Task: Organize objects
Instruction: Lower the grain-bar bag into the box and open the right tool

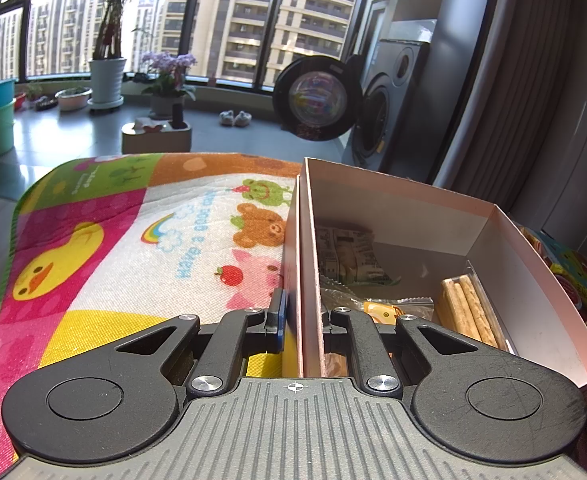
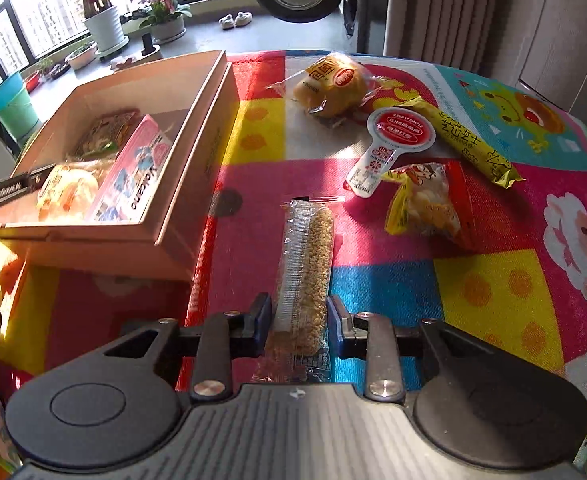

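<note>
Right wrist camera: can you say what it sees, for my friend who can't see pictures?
The right gripper straddles a long clear-wrapped grain bar on a colourful play mat. A cardboard box with snacks inside sits left; a wrapped bun and three other packets lie ahead.

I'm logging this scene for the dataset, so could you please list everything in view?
Cardboard box: one, pale pink, left on mat, holding snacks.
Play mat: one, multicoloured, under everything.
Grain bar: one, clear wrapper, between right fingers.
Bun packet: one, yellow, far mat.
Round-topped packet: one, red-white, mid mat.
Long stick packet: one, yellow, right.
Snack bag: one, yellow-red, right.
Washing machine: one, grey, door open.
Potted plants: several, by window.
Left gripper: black, straddling box wall.
Right gripper: black, around bar.
</note>
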